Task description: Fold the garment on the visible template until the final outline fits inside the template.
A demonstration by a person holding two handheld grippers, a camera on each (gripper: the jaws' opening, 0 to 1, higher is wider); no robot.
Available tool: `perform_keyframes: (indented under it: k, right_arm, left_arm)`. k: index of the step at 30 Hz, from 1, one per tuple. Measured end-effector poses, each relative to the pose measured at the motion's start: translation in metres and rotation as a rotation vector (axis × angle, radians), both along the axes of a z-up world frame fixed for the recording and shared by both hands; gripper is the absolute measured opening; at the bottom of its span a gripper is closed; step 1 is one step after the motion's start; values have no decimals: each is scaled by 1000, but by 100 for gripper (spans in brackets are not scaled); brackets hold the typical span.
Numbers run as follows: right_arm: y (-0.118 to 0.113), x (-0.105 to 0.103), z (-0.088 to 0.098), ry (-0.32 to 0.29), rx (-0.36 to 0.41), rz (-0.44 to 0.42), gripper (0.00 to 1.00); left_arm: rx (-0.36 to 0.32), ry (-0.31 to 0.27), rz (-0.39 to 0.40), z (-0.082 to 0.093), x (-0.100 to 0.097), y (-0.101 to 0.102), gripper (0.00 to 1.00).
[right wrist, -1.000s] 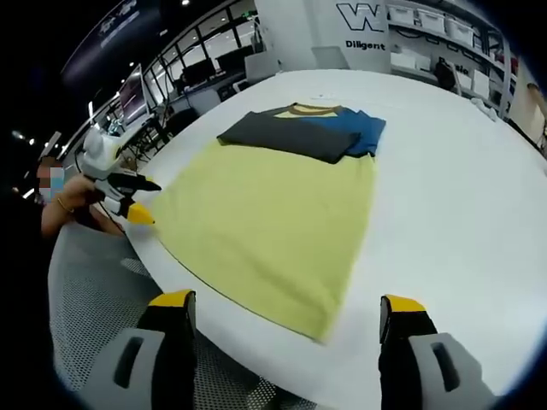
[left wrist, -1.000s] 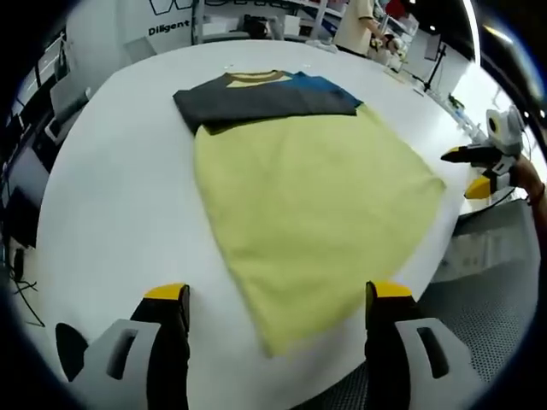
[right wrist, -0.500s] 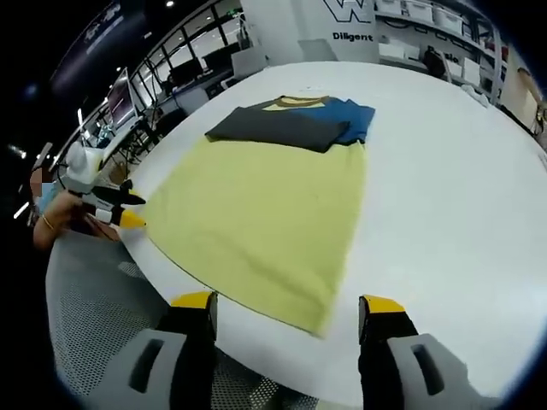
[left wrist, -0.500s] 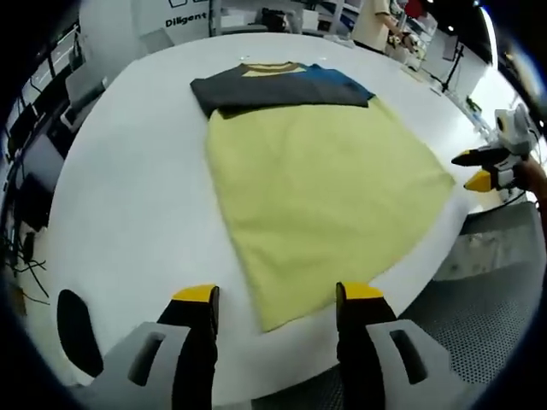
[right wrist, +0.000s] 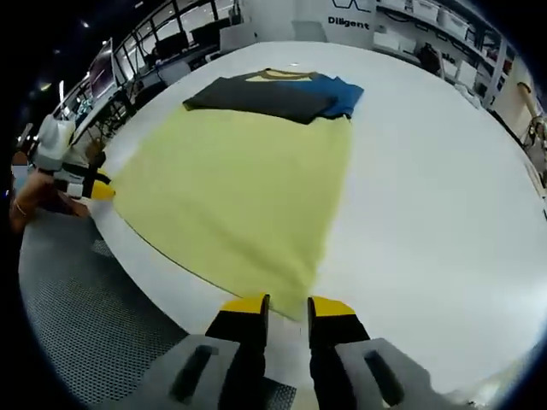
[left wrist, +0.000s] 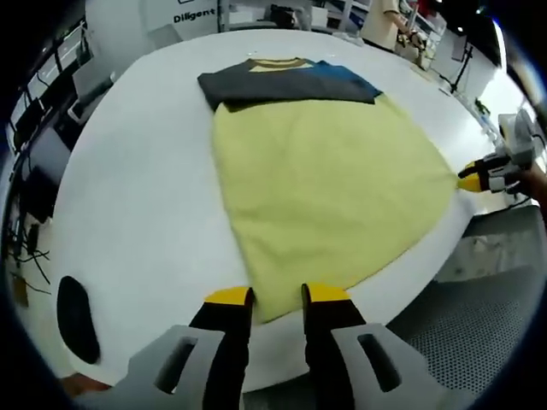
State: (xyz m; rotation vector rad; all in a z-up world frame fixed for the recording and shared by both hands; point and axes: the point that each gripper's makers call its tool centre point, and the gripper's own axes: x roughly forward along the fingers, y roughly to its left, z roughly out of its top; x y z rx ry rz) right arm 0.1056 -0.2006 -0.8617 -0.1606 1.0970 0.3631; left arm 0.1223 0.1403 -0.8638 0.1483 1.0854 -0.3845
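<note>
yellow garment [left wrist: 325, 184] spread flat on white round table [left wrist: 137, 188], sleeves folded across the far end as dark grey and blue bands below the collar. left gripper [left wrist: 276, 299] at the near hem corner, yellow-tipped jaws drawn almost together on either side of that corner; cloth edge seen in the narrow gap, grasp itself not resolvable. right gripper [right wrist: 286, 307] at the opposite near corner of the hem, jaws likewise narrowed to a slim gap around the corner tip; closure on fabric cannot be told. in the left gripper view, the other gripper visible at the right margin, its yellow tip touching the hem corner, held by a hand [left wrist: 534, 179]. in the right gripper view, garment [right wrist: 239, 184] reaching from the jaws to the far collar, near hem along the table [right wrist: 427, 196] edge; perforated grey floor [right wrist: 94, 325] beneath.
</note>
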Motion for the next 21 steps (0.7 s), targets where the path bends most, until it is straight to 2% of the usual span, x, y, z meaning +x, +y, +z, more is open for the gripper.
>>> perform_keyframes:
  k: [4,7,9,14,16,21]
  right_arm:
    - [1,-2,-2,18,25,-24,6]
    - [0,-3,-3,24,31,-28,3]
    - [0,-3,-5,29,35,-29,0]
    - [0,-4,-7,34,51,-39,0]
    - [0,-3,-8,35,53,-41,0]
    - [0,-4,-8,40,60,-38,0]
  left_arm:
    - [3,6,9,-1,1,2,18]
    - [11,13,6,-1,-1,2,15]
    - [40,11,-7,-2,-1,4,12]
    - [25,19,9,-2,-2,5,5]
    - [11,20,15,-2,-2,4,4]
    - [27,11,-21,-2,-1,3,4]
